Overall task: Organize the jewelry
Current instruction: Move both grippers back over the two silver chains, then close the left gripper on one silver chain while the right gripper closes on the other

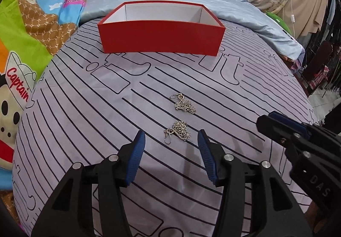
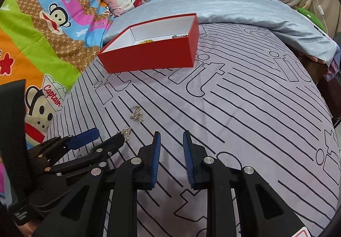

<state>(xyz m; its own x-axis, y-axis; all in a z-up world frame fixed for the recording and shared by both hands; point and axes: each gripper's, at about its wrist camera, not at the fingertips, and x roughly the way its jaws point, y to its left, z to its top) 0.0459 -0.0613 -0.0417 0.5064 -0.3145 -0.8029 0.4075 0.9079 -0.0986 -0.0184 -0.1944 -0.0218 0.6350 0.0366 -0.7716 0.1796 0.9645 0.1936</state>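
"DAS"-marked right gripper (image 1: pixel 275 122) hovers near "Captain" blanket (image 1: pixel 19 85) lettering.

Earrings (image 1: pixel 181 129) were shiny filigree metal. Box (image 1: pixel 162 36) was matt red card. Bedsheet (image 1: pixel 213 109) was soft, matt cloth.

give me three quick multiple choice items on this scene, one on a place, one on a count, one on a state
1. Where is the red box?
A. beyond the earrings
B. between the tongs
C. on the floor

2. How many earrings lie on the sheet?
A. one
B. two
C. four

3. The left tongs are
A. shut on the near earring
B. open around it
C. in the box

Answers:
1 A, it sits farther up the bed.
2 B, near earring and far earring.
3 B, the pads stand clear on either side.
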